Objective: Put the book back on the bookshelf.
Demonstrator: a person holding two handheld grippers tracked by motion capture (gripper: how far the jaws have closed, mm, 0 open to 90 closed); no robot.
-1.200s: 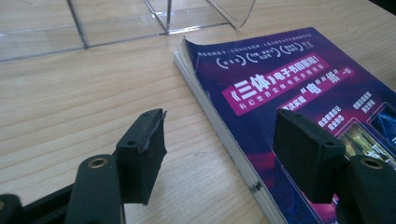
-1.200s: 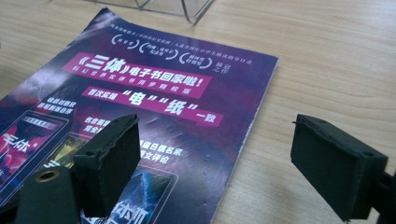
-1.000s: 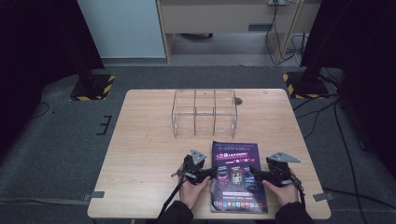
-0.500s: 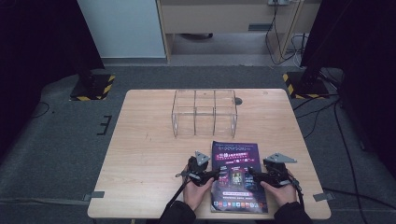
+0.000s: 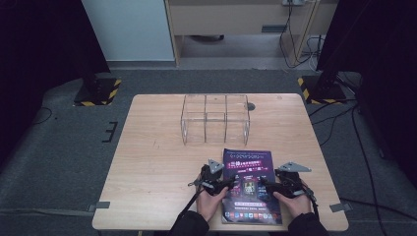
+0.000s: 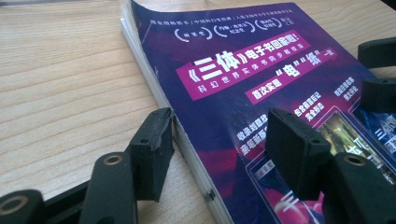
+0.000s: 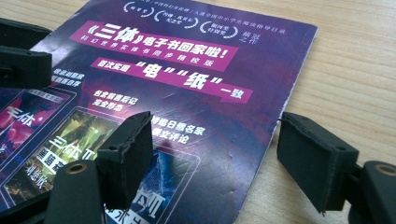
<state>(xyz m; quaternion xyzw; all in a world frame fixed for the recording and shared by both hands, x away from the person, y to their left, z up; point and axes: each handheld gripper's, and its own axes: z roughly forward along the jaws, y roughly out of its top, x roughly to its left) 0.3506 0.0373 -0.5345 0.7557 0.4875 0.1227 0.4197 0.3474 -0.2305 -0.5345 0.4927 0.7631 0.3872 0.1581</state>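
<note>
A purple magazine with white print lies flat near the table's front edge, its cover up. My left gripper lies low at the magazine's left edge. One jaw rests on the wood against the spine and the other is over the cover. My right gripper straddles the right edge the same way, with one jaw over the cover and one over bare wood. Both pairs of jaws have just been closing, with the magazine's edge between them but not pinched.
A clear acrylic organizer with several compartments stands at the middle of the wooden table, beyond the magazine. Bare wood spreads left and right of it. Dark floor, cables and striped stand bases surround the table.
My left gripper has edged slightly right toward the magazine's spine. Both pairs of jaws look a little narrower. The magazine has not moved.
</note>
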